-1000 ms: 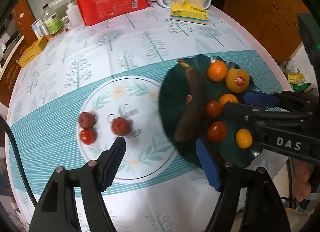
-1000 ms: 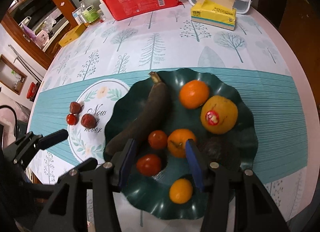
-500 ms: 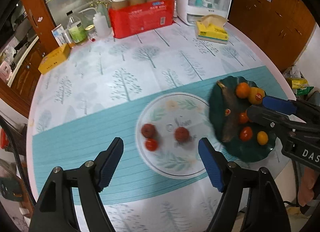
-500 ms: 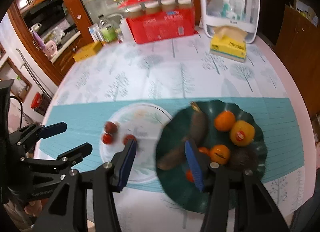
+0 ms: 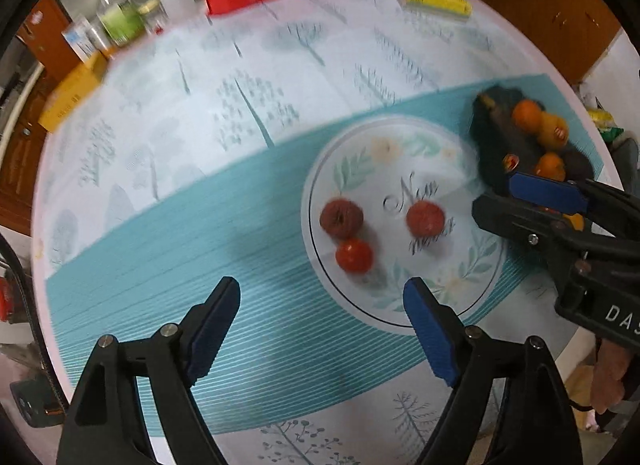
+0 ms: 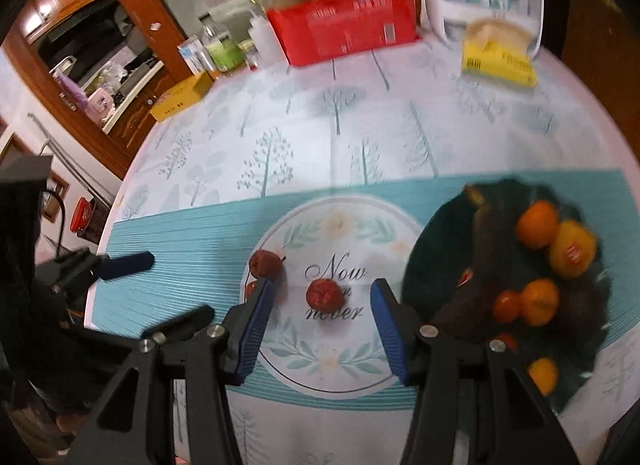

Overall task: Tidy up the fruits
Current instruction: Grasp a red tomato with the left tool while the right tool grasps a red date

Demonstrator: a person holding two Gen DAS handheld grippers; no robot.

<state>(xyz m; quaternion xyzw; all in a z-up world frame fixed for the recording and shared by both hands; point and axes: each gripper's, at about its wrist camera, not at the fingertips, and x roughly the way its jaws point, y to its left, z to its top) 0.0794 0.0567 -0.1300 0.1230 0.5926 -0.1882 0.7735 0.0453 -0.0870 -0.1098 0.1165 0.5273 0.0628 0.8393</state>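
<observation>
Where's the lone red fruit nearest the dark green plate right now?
Right wrist view: the red fruit lies on the printed circle, between the open right gripper fingers, left of the green plate.

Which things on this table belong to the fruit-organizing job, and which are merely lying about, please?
Job:
- three red fruits loose on the tablecloth
- dark green plate with fruit
- both tongs, left, right, open

Lying about:
- red package
- tissue box
- yellow box
- bottles

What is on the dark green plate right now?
On the dark green plate: a blackened banana, two oranges, a stickered yellow fruit, red tomatoes and a small yellow fruit. The right gripper's finger covers the plate's near-left edge.
</observation>
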